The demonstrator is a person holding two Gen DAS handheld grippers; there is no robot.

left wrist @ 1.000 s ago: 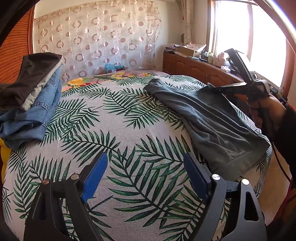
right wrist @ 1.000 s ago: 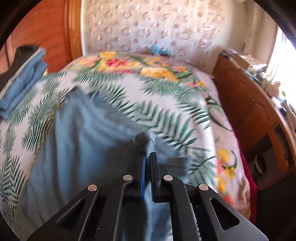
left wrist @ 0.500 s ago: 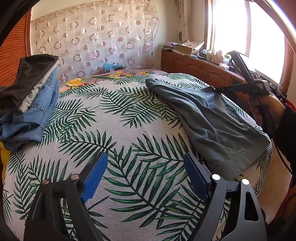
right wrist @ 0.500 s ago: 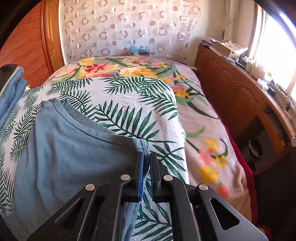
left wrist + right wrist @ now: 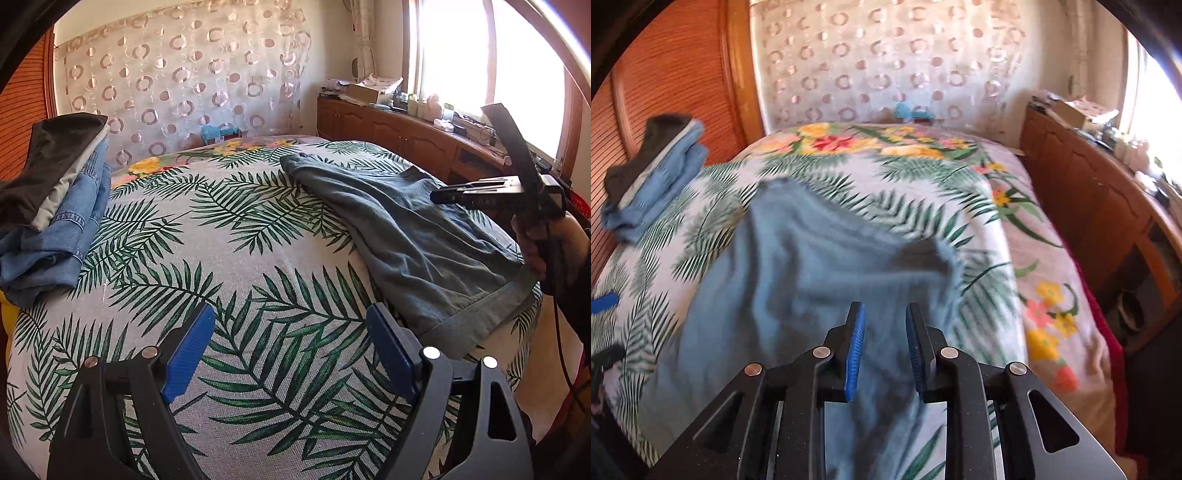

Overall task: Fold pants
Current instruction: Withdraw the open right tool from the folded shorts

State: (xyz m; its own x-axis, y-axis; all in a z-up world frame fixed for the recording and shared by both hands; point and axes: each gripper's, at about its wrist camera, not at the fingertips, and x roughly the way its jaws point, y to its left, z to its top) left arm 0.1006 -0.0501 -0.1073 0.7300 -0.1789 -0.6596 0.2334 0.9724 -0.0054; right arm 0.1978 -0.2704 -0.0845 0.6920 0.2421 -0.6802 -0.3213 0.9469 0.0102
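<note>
The grey-blue pants (image 5: 413, 236) lie spread on the palm-leaf bedspread (image 5: 240, 266), on its right side; they fill the middle of the right wrist view (image 5: 798, 266). My right gripper (image 5: 884, 332) hangs just above them with its jaws partly open and nothing between them; it also shows in the left wrist view (image 5: 437, 195), over the pants' far right part. My left gripper (image 5: 288, 332) is wide open and empty above bare bedspread, left of the pants' near hem.
A stack of folded jeans and dark clothes (image 5: 48, 206) sits at the bed's left edge. A wooden cabinet (image 5: 399, 125) with clutter runs along the right under the window. A curtained wall (image 5: 886, 62) stands behind the bed.
My right gripper has opened and let go of the pants, which have dropped flat on the bed. My left gripper has stayed open in place.
</note>
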